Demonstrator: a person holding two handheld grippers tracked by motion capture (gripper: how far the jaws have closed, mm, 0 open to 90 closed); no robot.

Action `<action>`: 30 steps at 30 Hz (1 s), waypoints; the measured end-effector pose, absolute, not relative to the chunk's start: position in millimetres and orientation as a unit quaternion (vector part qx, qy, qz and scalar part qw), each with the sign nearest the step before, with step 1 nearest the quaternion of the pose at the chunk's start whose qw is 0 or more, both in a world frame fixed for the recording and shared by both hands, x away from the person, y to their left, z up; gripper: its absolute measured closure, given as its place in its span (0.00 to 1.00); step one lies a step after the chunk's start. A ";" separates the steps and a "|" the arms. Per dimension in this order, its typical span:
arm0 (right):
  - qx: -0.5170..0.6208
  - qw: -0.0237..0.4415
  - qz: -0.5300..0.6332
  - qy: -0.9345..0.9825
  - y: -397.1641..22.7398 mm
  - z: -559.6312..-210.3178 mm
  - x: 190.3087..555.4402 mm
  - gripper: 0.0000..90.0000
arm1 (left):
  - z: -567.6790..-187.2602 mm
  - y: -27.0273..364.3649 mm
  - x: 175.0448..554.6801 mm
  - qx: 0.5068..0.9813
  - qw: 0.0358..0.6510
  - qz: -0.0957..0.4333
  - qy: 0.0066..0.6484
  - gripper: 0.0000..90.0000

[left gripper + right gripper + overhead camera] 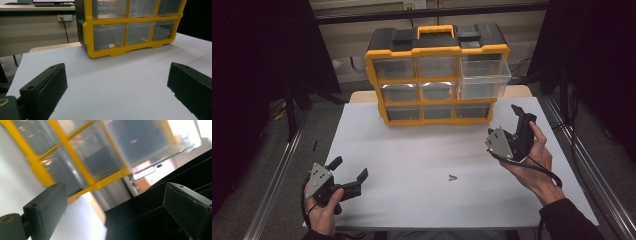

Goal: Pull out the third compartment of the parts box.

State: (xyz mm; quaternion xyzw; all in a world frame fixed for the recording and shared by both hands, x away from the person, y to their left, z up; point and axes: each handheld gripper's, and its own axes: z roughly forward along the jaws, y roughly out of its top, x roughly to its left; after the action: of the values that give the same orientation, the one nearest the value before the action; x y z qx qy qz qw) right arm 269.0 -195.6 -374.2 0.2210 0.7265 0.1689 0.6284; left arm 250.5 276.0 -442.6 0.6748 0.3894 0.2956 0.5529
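My right gripper [518, 120] has its jaws spread, empty, raised just beside the pulled-out drawer [484, 80] at the organizer's [437, 75] upper right. My left gripper [348, 172] is spread too, low over the table [412, 150]. Risk: tilted like this, 1 jaw clips the drawer front and shoves the organizer.

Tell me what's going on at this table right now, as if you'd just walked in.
A person holds a two-jaw gripper in each hand over a white table. Both are open and hold nothing. The left gripper hovers low near the front left. The right gripper is raised beside the yellow drawer organizer, whose top right drawer is pulled out. A small metal part lies alone on the table between the hands, untouched.
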 end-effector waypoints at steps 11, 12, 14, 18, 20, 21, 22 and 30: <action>0.294 0.564 0.241 0.733 -215.2 -389.7 259.7 0.07 | -443.2 276.4 251.0 0.677 0.549 0.296 0.391 0.03; 0.300 0.559 0.248 0.733 -217.2 -390.5 258.9 0.07 | -443.4 276.4 251.2 0.676 0.549 0.296 0.392 0.03; 0.317 0.543 0.265 0.731 -221.6 -392.7 257.5 0.07 | -444.0 275.2 251.9 0.673 0.551 0.295 0.396 0.03; 0.347 0.504 0.300 0.732 -229.5 -397.9 253.7 0.08 | -443.7 275.5 251.8 0.672 0.550 0.298 0.396 0.03; 0.363 0.482 0.318 0.731 -234.0 -400.3 251.6 0.07 | -443.5 277.0 251.7 0.676 0.547 0.299 0.394 0.03; 0.371 0.470 0.329 0.730 -236.4 -401.0 250.8 0.07 | -443.4 276.4 251.5 0.672 0.550 0.298 0.396 0.03; 0.378 0.460 0.338 0.729 -238.6 -401.6 249.8 0.07 | -443.2 276.3 251.2 0.670 0.553 0.297 0.396 0.03; 0.416 0.379 0.410 0.717 -254.3 -408.4 241.6 0.07 | -441.7 278.2 248.5 0.675 0.557 0.295 0.383 0.03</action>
State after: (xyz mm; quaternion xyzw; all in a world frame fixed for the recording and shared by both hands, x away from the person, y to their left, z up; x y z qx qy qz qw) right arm 241.6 -254.3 -408.4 0.4163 0.7174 0.4101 0.3794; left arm 248.5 278.2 -441.7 0.6748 0.3832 0.2954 0.5572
